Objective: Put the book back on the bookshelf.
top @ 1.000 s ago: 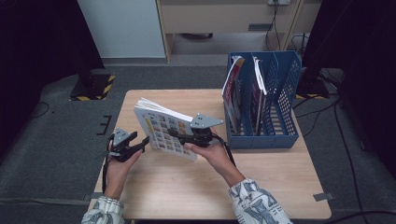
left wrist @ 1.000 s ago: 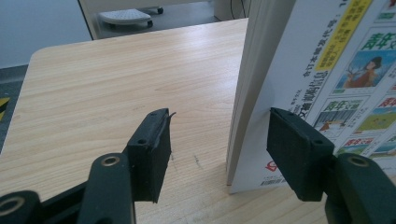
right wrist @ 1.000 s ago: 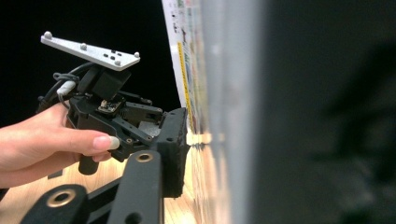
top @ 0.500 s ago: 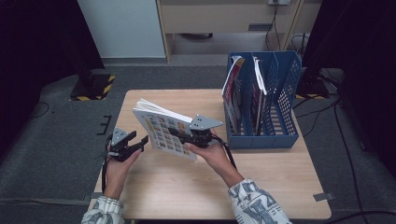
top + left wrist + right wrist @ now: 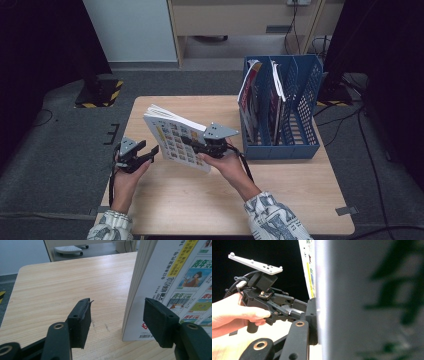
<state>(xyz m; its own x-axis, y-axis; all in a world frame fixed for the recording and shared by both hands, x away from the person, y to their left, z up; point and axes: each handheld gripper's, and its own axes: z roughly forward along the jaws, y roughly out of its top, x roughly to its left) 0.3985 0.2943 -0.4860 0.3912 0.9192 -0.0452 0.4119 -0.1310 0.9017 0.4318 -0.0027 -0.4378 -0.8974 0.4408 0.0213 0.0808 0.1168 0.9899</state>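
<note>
A thick magazine (image 5: 172,137) with a white cover of small coloured pictures stands tilted on its lower edge on the wooden table (image 5: 280,190). My right gripper (image 5: 194,145) is shut on its right side; in the right gripper view the cover (image 5: 367,300) is a close blur with one jaw pressed against it. My left gripper (image 5: 149,152) is open just left of the magazine's lower corner. In the left gripper view the page edge (image 5: 133,290) stands inside the gap of the left gripper (image 5: 117,322), touching neither pad as far as I can see.
A blue mesh file rack (image 5: 312,100) stands at the table's right back and holds several upright magazines (image 5: 248,95). The table's left edge (image 5: 125,135) lies close to my left hand (image 5: 125,180). Dark floor and cables surround the table.
</note>
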